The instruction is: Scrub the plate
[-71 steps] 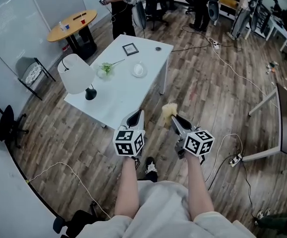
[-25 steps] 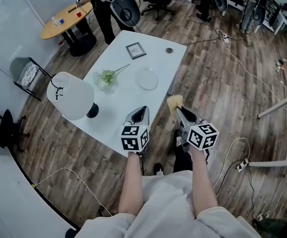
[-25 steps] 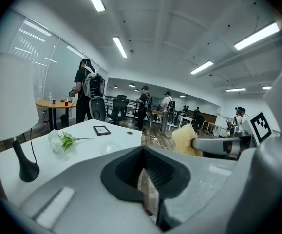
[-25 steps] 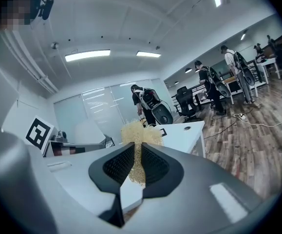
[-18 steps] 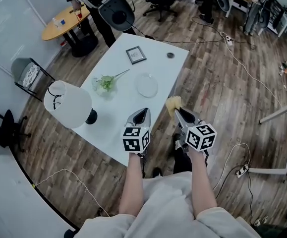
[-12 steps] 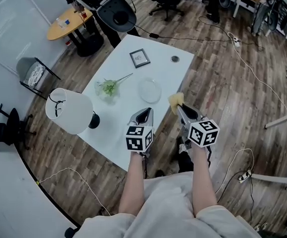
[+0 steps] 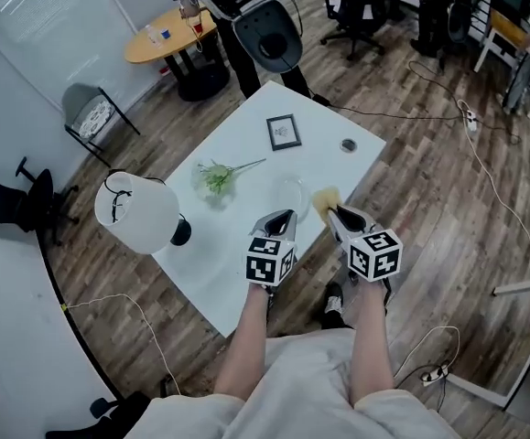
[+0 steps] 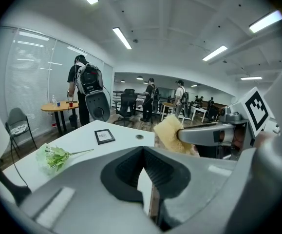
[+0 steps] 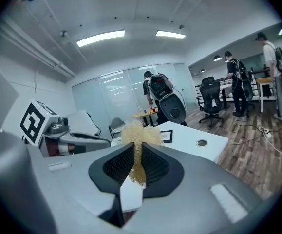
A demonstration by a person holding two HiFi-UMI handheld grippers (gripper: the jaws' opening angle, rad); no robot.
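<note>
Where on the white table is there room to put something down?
The near end of the table, between the lamp and the left hand-held gripper, is bare. The middle is crowded: flower sprig, plate, and the held sponge.

Light grey clothing (image 7: 283, 387); black-and-white marker cube (image 7: 269, 262) on each hand-held gripper (image 7: 285, 215).

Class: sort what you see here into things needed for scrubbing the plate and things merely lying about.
Needed: plate; yellow scrubber held in the right gripper; left gripper.
Lying about: lamp; flower sprig; picture frame; small round disc.
</note>
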